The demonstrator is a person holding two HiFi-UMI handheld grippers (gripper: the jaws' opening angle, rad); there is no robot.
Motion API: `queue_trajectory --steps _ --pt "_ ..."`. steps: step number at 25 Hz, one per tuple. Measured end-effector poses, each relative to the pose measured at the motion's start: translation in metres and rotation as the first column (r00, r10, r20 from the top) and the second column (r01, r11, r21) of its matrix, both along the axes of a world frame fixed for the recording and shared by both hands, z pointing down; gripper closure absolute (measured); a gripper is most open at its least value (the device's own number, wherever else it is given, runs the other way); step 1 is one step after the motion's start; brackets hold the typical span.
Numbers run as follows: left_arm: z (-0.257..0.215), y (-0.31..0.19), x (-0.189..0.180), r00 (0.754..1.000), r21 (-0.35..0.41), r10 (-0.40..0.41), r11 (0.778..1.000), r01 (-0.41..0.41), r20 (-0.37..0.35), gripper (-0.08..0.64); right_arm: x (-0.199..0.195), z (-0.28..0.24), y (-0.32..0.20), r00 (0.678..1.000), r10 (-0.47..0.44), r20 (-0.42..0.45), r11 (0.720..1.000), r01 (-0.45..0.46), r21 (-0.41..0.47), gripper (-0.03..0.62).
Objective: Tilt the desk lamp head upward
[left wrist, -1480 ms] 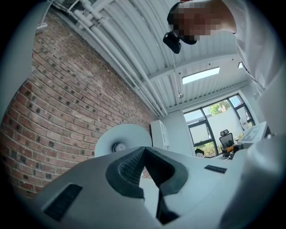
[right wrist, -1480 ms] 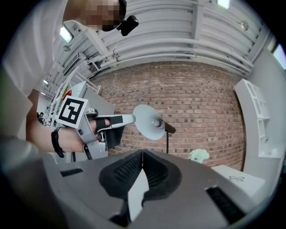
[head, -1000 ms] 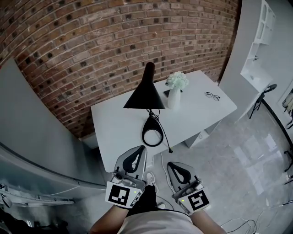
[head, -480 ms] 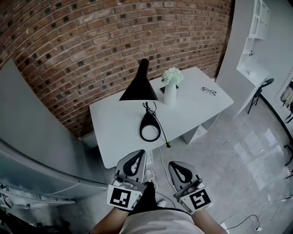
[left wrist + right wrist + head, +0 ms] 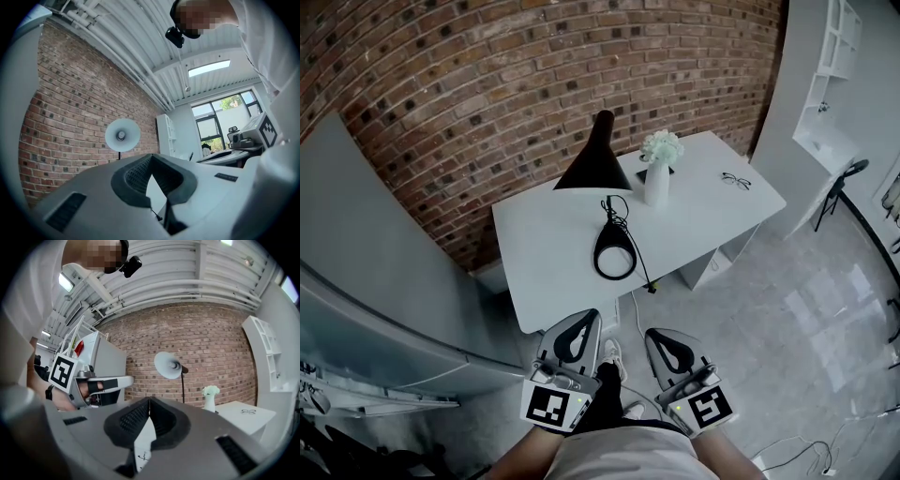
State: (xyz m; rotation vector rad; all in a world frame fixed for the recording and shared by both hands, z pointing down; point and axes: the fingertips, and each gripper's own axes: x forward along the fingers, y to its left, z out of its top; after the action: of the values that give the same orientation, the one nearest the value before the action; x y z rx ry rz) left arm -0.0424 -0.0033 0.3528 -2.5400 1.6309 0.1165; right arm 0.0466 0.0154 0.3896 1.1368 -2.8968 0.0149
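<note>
Two grippers, both mine, held side by side in front of my body, short of the near edge of the desk (image 5: 548, 258) and touching nothing on it; left gripper (image 5: 151, 155): jaws closed tip to tip, nothing between the ribbed pads; right gripper (image 5: 149, 399): same, tips together, nothing gripped; the two grippers are near each other but apart. One desk lamp (image 5: 598, 161) stands on the white desk, well apart from both grippers; one black cone shade, narrow end toward the brick wall (image 5: 478, 84), wide mouth facing down and toward me, so that both gripper views look into its pale interior; one thin stem; one ring-shaped base (image 5: 614, 263) flat on the desktop near the middle; one black cable (image 5: 639, 274) running from the base to the front edge, with its end hanging just over that edge. One white vase (image 5: 656, 185) holding one bunch of pale flowers, just to the right of the shade, upright; whether vase and shade touch, I cannot tell. One pair of glasses (image 5: 735, 180) lying toward the right end of the desktop, well apart from the vase. One dark chair (image 5: 840, 190) on the glossy floor beyond the right end of the desk; one white shelf unit (image 5: 842, 70) against the right wall.
</note>
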Motion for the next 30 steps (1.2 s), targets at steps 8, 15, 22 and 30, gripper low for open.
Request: queue_trajectory --steps 8,15,22,30 --pt "-0.005 0.013 -0.004 1.0 -0.014 -0.022 1.0 0.023 0.016 0.552 -0.009 0.001 0.007 0.999 -0.034 0.013 0.999 0.035 -0.015 0.575" --pt "-0.003 0.013 -0.003 1.0 -0.035 -0.005 0.999 0.005 0.021 0.552 -0.022 -0.005 0.0 0.998 -0.049 0.039 0.999 0.049 -0.005 0.575" --pt "0.004 0.008 -0.023 1.0 -0.05 -0.008 0.999 0.008 0.01 0.552 -0.046 -0.005 -0.012 0.998 -0.066 0.003 0.998 0.066 -0.009 0.575" --pt "0.012 0.003 -0.052 1.0 -0.061 -0.01 0.998 0.01 -0.004 0.552 -0.071 -0.007 -0.019 0.999 -0.047 -0.015 0.999 0.047 -0.004 0.575"
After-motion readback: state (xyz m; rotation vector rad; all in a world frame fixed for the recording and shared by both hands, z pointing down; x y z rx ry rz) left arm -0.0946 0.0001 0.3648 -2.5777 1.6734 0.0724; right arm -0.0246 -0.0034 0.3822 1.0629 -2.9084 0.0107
